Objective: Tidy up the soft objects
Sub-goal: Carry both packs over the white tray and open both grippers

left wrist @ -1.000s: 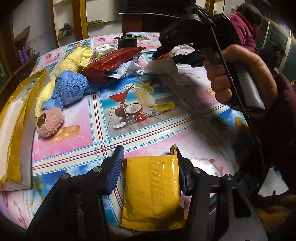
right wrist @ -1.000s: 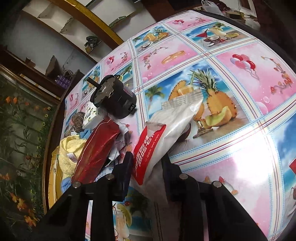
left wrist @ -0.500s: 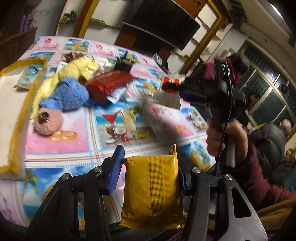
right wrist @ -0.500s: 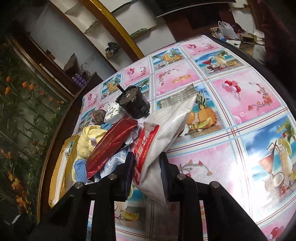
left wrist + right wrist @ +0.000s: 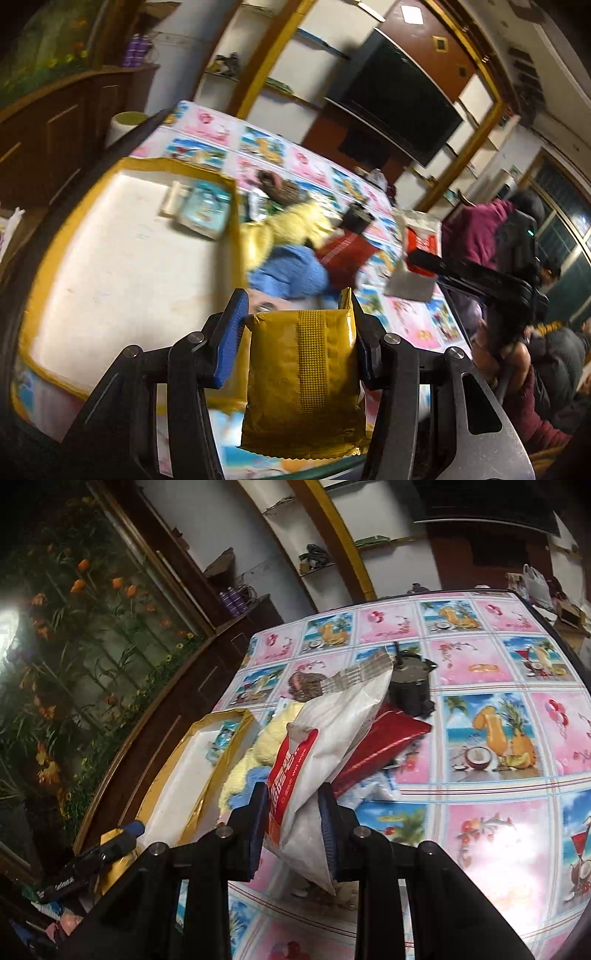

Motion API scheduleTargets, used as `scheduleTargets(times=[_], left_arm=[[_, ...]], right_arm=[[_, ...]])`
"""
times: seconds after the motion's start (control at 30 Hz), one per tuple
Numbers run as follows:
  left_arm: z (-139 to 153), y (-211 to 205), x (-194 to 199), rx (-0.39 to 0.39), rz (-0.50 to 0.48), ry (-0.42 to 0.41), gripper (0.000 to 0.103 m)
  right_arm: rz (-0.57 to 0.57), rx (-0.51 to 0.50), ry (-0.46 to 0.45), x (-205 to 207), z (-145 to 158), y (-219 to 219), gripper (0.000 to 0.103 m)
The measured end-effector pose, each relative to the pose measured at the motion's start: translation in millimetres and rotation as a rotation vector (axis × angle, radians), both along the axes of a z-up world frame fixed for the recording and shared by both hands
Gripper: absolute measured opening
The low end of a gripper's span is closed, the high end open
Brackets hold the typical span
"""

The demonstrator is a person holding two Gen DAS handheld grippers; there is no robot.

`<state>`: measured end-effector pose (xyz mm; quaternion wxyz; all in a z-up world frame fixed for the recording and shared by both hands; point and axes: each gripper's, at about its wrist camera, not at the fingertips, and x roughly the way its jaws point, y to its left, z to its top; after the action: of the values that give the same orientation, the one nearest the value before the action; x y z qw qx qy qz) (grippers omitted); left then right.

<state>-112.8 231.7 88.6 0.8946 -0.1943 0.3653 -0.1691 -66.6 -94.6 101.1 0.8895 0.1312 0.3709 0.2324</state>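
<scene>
My left gripper (image 5: 297,317) is shut on a yellow foil packet (image 5: 301,380) and holds it above the near edge of a gold-rimmed white tray (image 5: 122,258). My right gripper (image 5: 293,805) is shut on a white and red wet-wipe pack (image 5: 332,738), lifted over the table; it also shows in the left wrist view (image 5: 419,254). A pile lies beside the tray: yellow plush (image 5: 291,225), blue knit piece (image 5: 291,271), red foil bag (image 5: 384,746). The tray also shows in the right wrist view (image 5: 177,794), at the left.
A teal packet (image 5: 205,214) and a small white item (image 5: 173,197) lie in the tray's far corner. A black motor-like object (image 5: 410,686) and a brown knit piece (image 5: 306,685) sit behind the pile. The patterned tablecloth (image 5: 498,812) spreads right. People sit at right.
My left gripper has swung left and up with the yellow packet, from over the tablecloth to over the tray. My right gripper has carried the wipe pack up and toward the pile and tray.
</scene>
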Motion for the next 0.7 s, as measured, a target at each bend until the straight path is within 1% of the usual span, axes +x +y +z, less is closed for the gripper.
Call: scheduleTargets(times=[0.17, 0.27, 0.37, 0.4, 0.47, 0.53, 0.6, 0.63, 0.7], left_arm=[[-15.4, 46.0, 29.9, -0.009, 0.109, 0.067, 0.050], [-28.6, 65.9, 50.0, -0.034, 0.160, 0.116, 0.051], [-43.2, 83.9, 69.9, -0.079, 0.194, 0.165, 0.051], [-48.5, 89.6, 76.8, -0.108, 0.200, 0.182, 0.052], [-53.6, 97.3, 86.2, -0.142, 0.210, 0.213, 0.054], [-56.5, 105.0, 91.1, -0.173, 0.223, 0.220, 0.055], [-56.6, 109.9, 92.7, -0.179, 0.238, 0.223, 0.056], [-55.5, 111.4, 91.8, -0.181, 0.245, 0.223, 0.056], [-53.6, 115.6, 85.9, -0.186, 0.258, 0.212, 0.057]], right_arm=[[0.133, -0.029, 0.033, 12.9, -3.9, 63.5, 0.026], [0.206, -0.040, 0.057, 20.2, -7.1, 101.0, 0.026], [0.279, -0.056, 0.075, 28.9, -10.2, 137.1, 0.026], [0.302, -0.064, 0.078, 32.0, -11.3, 149.5, 0.026], [0.340, -0.079, 0.090, 38.6, -14.4, 170.6, 0.026], [0.373, -0.084, 0.117, 46.7, -20.4, 188.6, 0.026], [0.395, -0.080, 0.162, 57.5, -28.8, 204.3, 0.027], [0.393, -0.087, 0.179, 62.3, -34.2, 210.2, 0.029], [0.382, -0.117, 0.180, 70.0, -42.5, 218.7, 0.030]])
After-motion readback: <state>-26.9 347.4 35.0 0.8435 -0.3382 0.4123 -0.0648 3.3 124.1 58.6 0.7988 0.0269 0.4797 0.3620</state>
